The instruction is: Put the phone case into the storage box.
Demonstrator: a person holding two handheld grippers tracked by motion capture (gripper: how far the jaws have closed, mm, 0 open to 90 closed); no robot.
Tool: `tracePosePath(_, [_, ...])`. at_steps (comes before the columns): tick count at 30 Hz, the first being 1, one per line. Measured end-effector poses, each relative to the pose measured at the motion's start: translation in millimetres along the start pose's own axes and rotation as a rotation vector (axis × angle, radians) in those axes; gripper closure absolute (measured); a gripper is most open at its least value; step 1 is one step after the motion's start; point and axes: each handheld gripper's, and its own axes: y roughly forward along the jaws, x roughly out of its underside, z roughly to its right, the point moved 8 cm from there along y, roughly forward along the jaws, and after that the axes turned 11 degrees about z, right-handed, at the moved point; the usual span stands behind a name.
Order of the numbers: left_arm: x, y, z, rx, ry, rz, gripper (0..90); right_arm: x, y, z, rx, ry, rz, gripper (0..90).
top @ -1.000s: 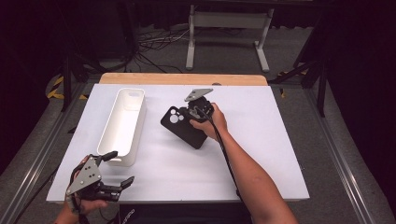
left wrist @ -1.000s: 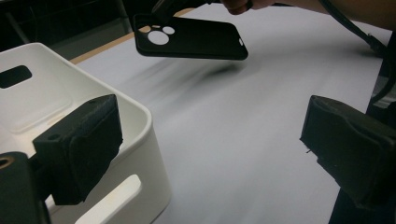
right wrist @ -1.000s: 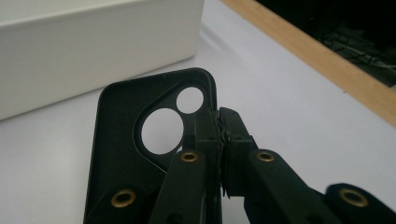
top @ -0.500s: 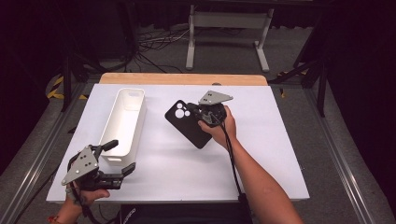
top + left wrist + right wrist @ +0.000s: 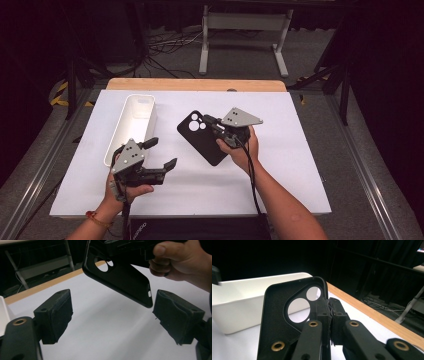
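A black phone case (image 5: 199, 139) with a round-holed camera cut-out hangs tilted above the white table (image 5: 300, 165). My right gripper (image 5: 209, 123) is shut on its edge beside the cut-out; the right gripper view shows the case (image 5: 275, 315) pinched between the pads (image 5: 322, 308). My left gripper (image 5: 162, 152) is at the front left, open, its jaws having just been closing a little with nothing between them. In the left gripper view the case's lower end (image 5: 125, 277) hangs ahead of the wide-apart pads (image 5: 56, 312), held from the right by a hand (image 5: 180, 262).
A long white bin (image 5: 116, 145) lies lengthwise on the table's left half, just beyond the left gripper; it also stands behind the case as a white bin (image 5: 242, 302). A wooden strip (image 5: 195, 84) runs along the far edge. Cables trail from both grippers towards the front.
My left gripper has risen and moved right and forward from the front left corner, towards the case. My right gripper has shifted a little right with the case still in its grip.
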Motion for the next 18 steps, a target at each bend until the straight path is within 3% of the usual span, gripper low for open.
tracePosePath(5, [-3.8,23.0,11.6,-0.006,-0.015,-0.017,22.0,-3.6,-10.8,-8.7,-0.005,-0.005,0.031,88.1])
tracePosePath(12, [-0.7,46.2,14.4,-0.029,-0.053,-0.036,27.7,-8.1,-24.8,-18.9,-0.002,-0.020,0.066,88.1])
tracePosePath(18, [0.8,51.5,11.0,-0.039,-0.077,-0.035,44.2,-7.1,-33.4,-23.5,0.011,-0.031,0.082,88.0])
